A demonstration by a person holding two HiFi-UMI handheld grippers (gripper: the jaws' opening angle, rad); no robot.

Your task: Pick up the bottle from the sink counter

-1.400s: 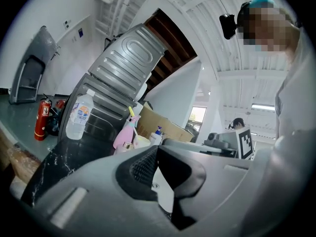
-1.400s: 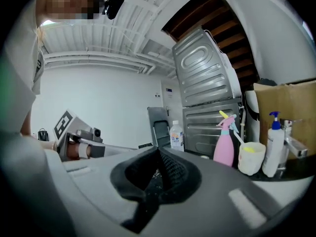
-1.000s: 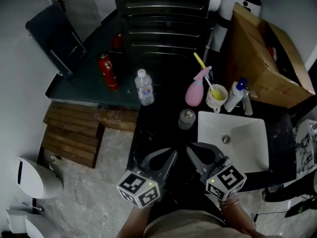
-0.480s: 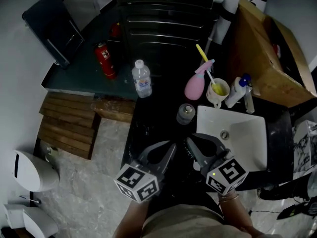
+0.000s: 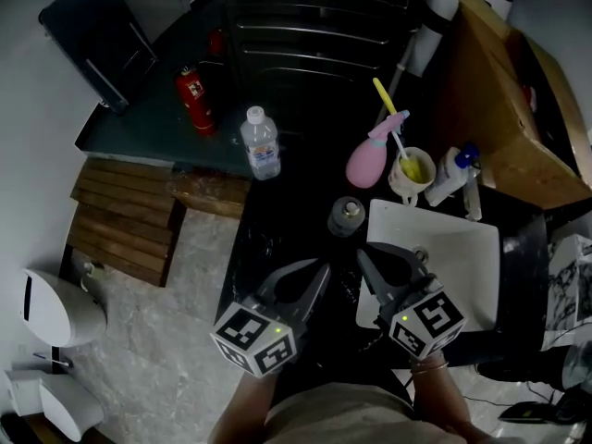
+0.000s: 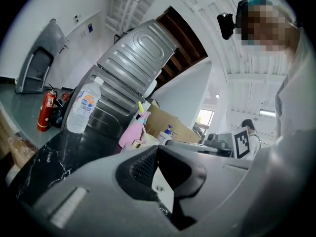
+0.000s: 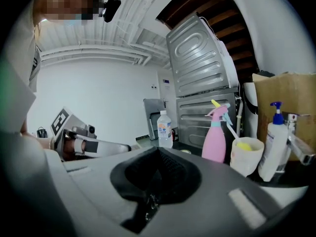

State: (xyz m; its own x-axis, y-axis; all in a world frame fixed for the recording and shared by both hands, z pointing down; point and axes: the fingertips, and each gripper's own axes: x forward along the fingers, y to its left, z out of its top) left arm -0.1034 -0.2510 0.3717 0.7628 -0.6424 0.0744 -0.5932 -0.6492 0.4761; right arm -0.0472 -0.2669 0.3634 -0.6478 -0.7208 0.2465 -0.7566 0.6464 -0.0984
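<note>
A clear water bottle [image 5: 260, 143] with a white cap and blue label stands upright at the far left of the black counter [image 5: 277, 234]. It also shows in the left gripper view [image 6: 81, 106] and in the right gripper view [image 7: 164, 129]. My left gripper [image 5: 321, 269] [image 6: 157, 148] is over the counter's near part, shut and empty, well short of the bottle. My right gripper [image 5: 363, 253] [image 7: 158, 149] is beside it at the sink's near left corner, also shut with nothing in it.
A white sink [image 5: 462, 248] lies to the right. Behind it stand a pink spray bottle [image 5: 369, 160], a cup [image 5: 411, 171] with a yellow brush and a white pump bottle [image 5: 450, 176]. A small jar [image 5: 346, 216] sits mid-counter. A red fire extinguisher [image 5: 193, 100] stands beyond the bottle.
Both grippers have edged forward over the counter, still shut. The head view has shifted, so the bottle sits a little higher in the picture.
</note>
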